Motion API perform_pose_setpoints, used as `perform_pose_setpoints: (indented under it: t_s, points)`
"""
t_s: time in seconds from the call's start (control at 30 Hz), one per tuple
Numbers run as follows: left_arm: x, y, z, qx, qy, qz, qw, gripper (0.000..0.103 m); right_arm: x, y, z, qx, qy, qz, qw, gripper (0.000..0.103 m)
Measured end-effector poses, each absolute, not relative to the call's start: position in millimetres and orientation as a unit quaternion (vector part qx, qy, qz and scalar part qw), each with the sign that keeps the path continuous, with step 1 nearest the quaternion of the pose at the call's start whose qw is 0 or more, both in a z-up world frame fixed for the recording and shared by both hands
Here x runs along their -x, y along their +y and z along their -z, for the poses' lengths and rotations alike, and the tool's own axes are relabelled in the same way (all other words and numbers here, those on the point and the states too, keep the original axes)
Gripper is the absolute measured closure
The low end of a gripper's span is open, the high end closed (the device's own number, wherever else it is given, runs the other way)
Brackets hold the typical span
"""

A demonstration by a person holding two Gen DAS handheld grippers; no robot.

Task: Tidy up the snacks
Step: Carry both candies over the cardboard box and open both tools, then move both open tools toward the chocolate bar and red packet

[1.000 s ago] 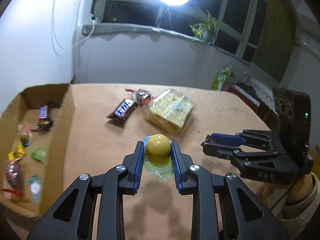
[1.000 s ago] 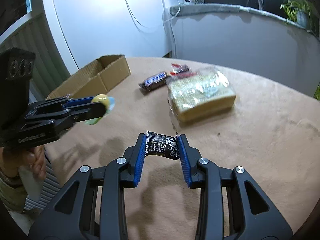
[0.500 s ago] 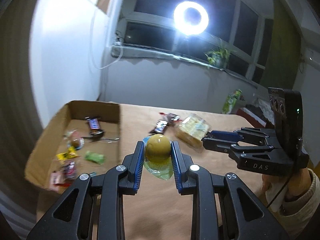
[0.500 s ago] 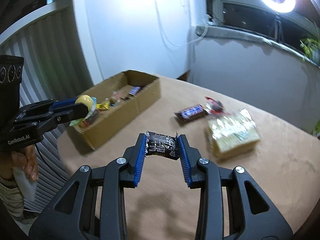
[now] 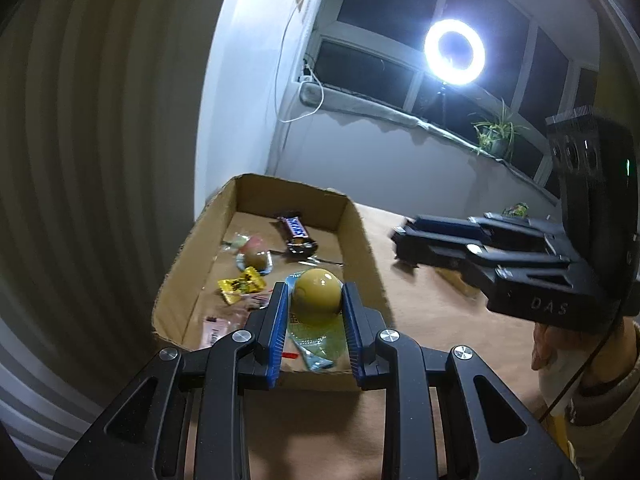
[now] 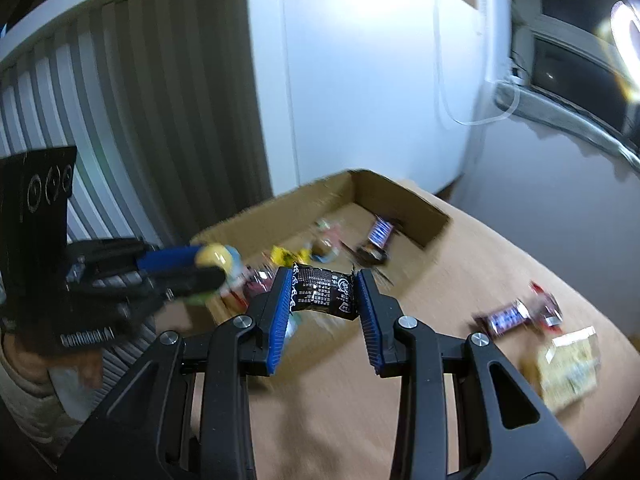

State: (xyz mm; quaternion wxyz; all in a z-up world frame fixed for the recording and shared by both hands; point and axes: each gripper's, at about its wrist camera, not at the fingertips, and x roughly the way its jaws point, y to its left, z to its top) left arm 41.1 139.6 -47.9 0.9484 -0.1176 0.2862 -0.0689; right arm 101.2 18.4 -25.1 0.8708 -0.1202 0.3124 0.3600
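Left gripper (image 5: 316,308) clamped on yellow ball snack (image 5: 316,295) over near end of cardboard box (image 5: 362,232), right gripper (image 6: 323,294) clamped on black packet (image 6: 323,292) near box's right wall, candy bar (image 5: 295,229) at far end inside, tan table (image 5: 432,312) beneath.

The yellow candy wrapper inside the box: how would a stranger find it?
Find the open cardboard box at the table's edge. The yellow candy wrapper lies on its floor, nearer than the dark chocolate bar. It alone is flat, bright yellow, with dark print.
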Motion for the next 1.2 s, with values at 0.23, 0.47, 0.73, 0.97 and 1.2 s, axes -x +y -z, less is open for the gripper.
perform_pose_setpoints:
  t_s: [0.23,0.47,0.73,0.97,1.2]
  points:
    - [-59.0,144.5,61.2,0.102,0.313,0.044,0.943,0.063,-133.5,57.1,34.6,0.131,0.308,-0.367,0.868,0.058]
    - [-48.5,151.6,53.5,0.104,0.283,0.004,0.953,0.033,-137.5,25.2,37.3,0.102,0.293,-0.331,0.891,0.033]
    - [-35.6,139.3,40.8,0.111,0.272,0.010,0.956,0.026,-116.5,0.3,33.1,0.096,0.292,-0.317,0.897,0.033]
    - [-28.5,110.6,31.7,0.091,0.275,0.023,0.957,0.026,-96.7,-11.1,31.5,0.089,0.286,-0.328,0.896,0.033]
    - [-28.7,77.2,25.1,0.064,0.277,0.040,0.958,0.026,-90.7,-33.7,30.2,0.074,0.280,-0.324,0.901,0.033]
